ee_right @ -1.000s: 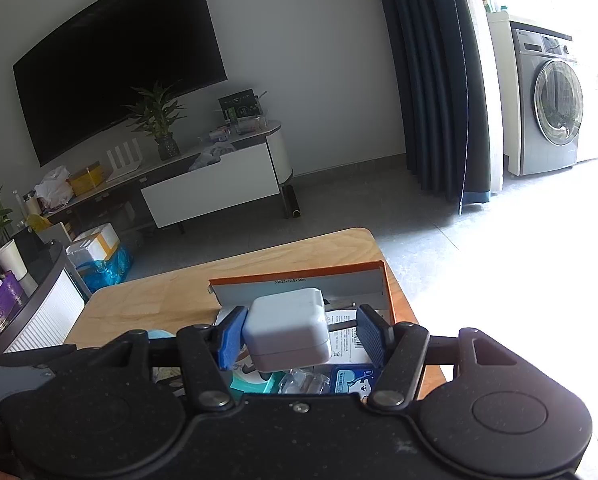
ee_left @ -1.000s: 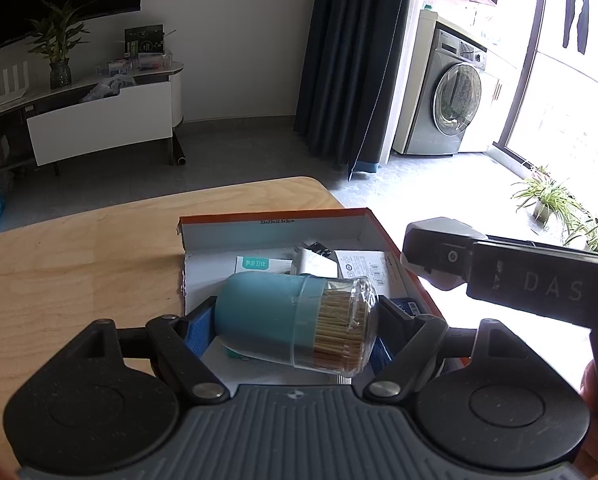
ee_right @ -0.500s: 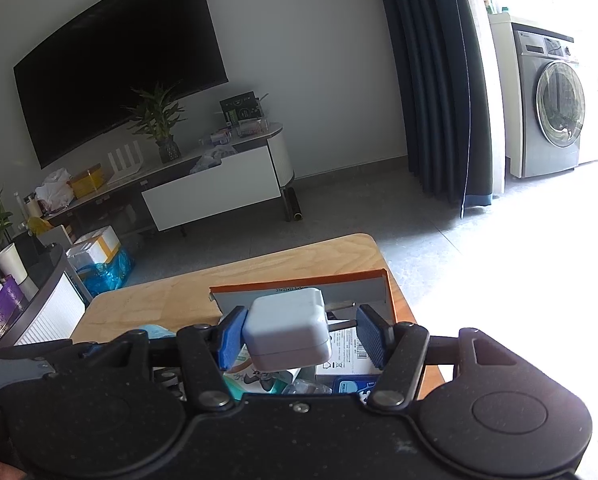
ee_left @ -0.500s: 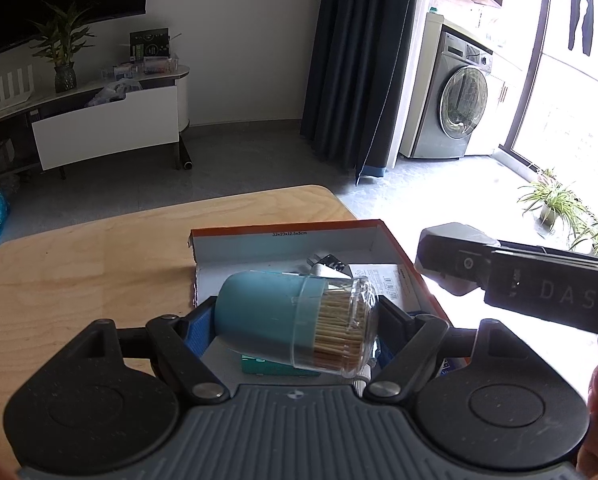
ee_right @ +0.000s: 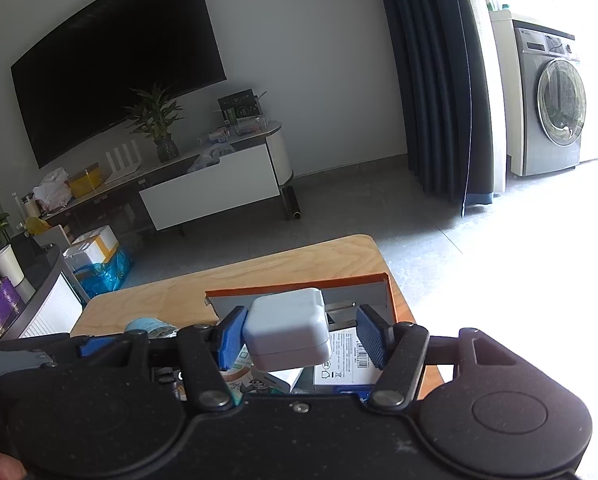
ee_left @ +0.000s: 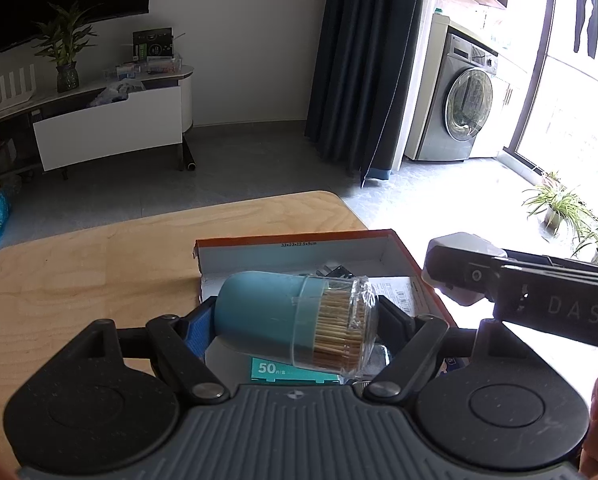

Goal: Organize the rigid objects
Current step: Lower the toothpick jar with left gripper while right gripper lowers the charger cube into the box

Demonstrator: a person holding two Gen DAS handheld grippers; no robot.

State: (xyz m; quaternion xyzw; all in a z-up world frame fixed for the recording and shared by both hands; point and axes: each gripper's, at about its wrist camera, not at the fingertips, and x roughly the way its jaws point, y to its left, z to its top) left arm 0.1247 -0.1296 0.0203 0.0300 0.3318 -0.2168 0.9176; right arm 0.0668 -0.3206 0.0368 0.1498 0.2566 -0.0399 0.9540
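A blue toothpick holder (ee_left: pixel 267 312) with a clear lid full of toothpicks lies sideways in my left gripper (ee_left: pixel 295 322), which is shut on it above an orange-rimmed cardboard box (ee_left: pixel 299 252). My right gripper (ee_right: pixel 301 332) is shut on a white charger cube (ee_right: pixel 287 332). The cube's body sits against the left pad and its metal prongs reach toward the right pad. In the left wrist view the right gripper (ee_left: pixel 459 276) hovers at the box's right edge with the charger (ee_left: pixel 463 244). The box (ee_right: pixel 299 286) lies under both grippers.
The box rests on a wooden table (ee_left: pixel 99 272) near its far right corner. Inside are a teal pack marked 50 (ee_left: pixel 283 370), a white labelled carton (ee_left: pixel 395 292) and a small black item (ee_left: pixel 335 272). Past the table edge are grey floor, a TV cabinet and a washing machine.
The left gripper has shifted slightly over the box, still holding the toothpick holder; the box sits a little lower and further right in its view. The right gripper with the charger has not moved.
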